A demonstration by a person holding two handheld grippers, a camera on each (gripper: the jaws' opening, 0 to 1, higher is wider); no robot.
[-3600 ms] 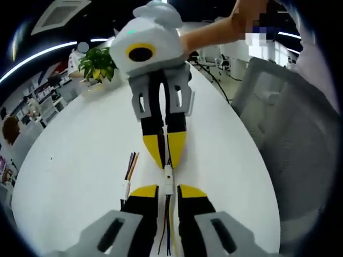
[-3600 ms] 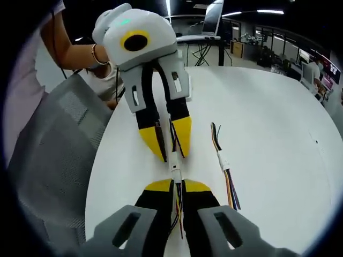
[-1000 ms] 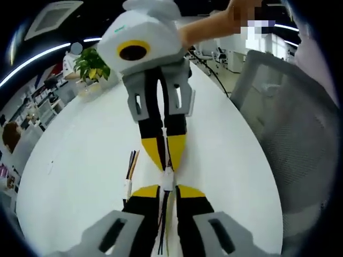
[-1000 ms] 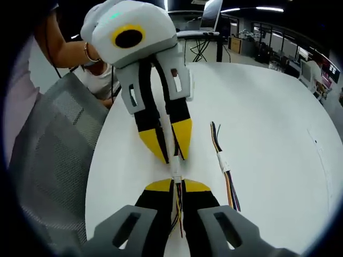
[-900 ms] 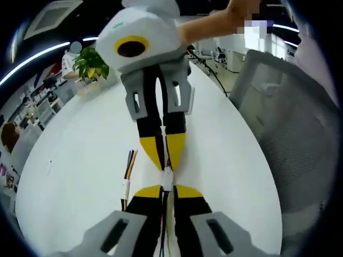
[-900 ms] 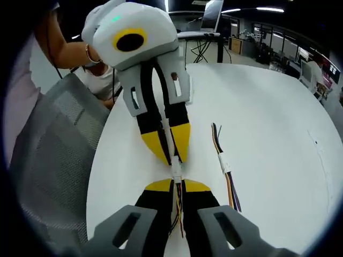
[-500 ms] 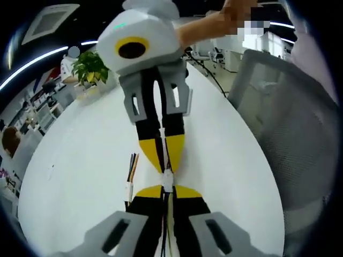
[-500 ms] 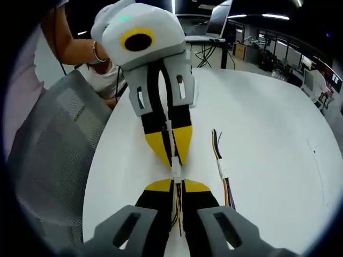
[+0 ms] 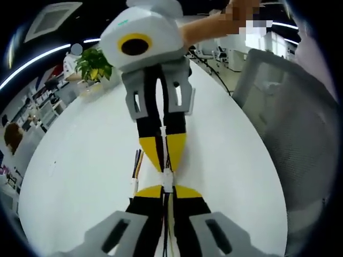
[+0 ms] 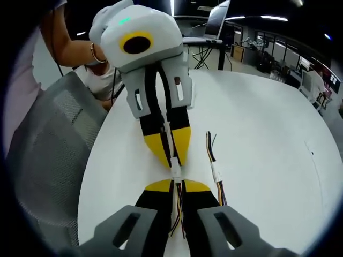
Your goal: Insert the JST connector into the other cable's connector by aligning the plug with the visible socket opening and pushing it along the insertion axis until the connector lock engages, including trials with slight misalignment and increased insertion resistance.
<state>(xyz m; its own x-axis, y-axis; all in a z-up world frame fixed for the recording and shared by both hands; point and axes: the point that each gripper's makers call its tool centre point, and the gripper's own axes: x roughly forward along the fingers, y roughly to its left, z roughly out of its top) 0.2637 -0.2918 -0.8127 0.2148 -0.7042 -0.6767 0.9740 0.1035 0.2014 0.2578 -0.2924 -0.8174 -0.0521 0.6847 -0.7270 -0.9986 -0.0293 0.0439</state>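
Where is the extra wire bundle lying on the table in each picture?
Left gripper view: the spare cable lies on the white table, just left of the meeting gripper tips.
Right gripper view: the spare cable lies just right of the gripper tips.
Shared landmark: the joined white connectors pinched between the left gripper and right gripper.

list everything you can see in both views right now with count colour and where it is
held connector pair: 1, white, between the two grippers' tips, wires trailing back through the jaws
spare joined cable: 1, white connector with multicoloured wires, lying on the table beside the grippers
table: 1, white, under everything
chair: 1, grey mesh, at the table edge
potted plant: 1, green, far end of the table
left gripper: yellow-tipped, shut on its cable
right gripper: yellow-tipped, shut on its cable
person's arm: behind the left gripper
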